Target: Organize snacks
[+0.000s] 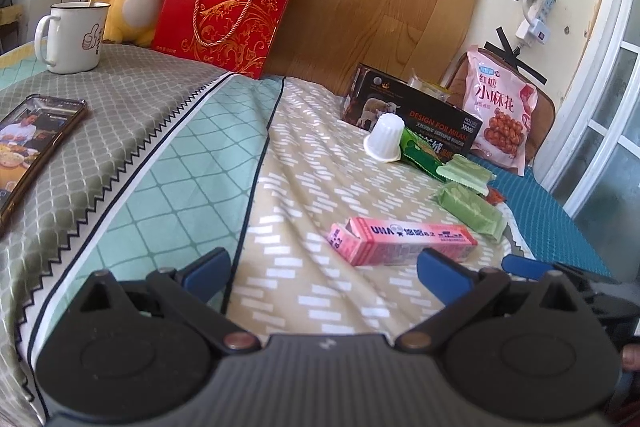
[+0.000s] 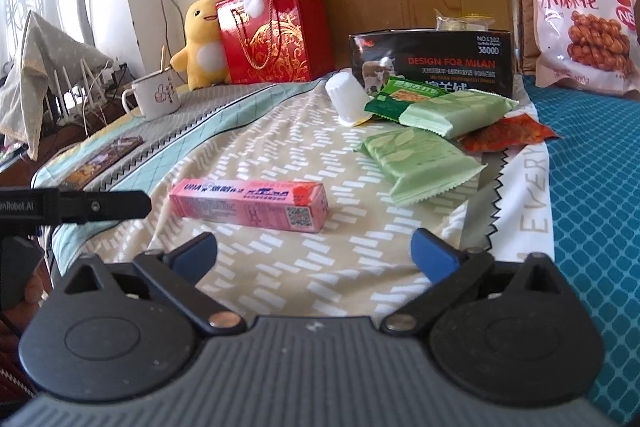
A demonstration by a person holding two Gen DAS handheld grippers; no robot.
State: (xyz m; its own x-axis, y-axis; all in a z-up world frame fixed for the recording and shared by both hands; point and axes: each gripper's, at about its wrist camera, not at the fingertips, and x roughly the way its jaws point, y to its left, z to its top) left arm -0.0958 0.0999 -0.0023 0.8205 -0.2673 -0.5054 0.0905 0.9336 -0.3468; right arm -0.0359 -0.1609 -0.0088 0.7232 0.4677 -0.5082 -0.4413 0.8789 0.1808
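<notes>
Both grippers, left [image 1: 324, 269] and right [image 2: 314, 249], gaping w/ nothing between, pink box [image 2: 248, 205] lying mid-frame just ahead, so square up on its narrow sides before you pinch.

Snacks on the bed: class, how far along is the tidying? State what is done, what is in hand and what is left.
Done: nothing clearly. The black box holds some packets. In hand: nothing; the left hand-held gripper and right hand-held gripper are both open and empty. Left: the pink box, white cup, green packets and orange packet lie loose on the bedspread.
</notes>
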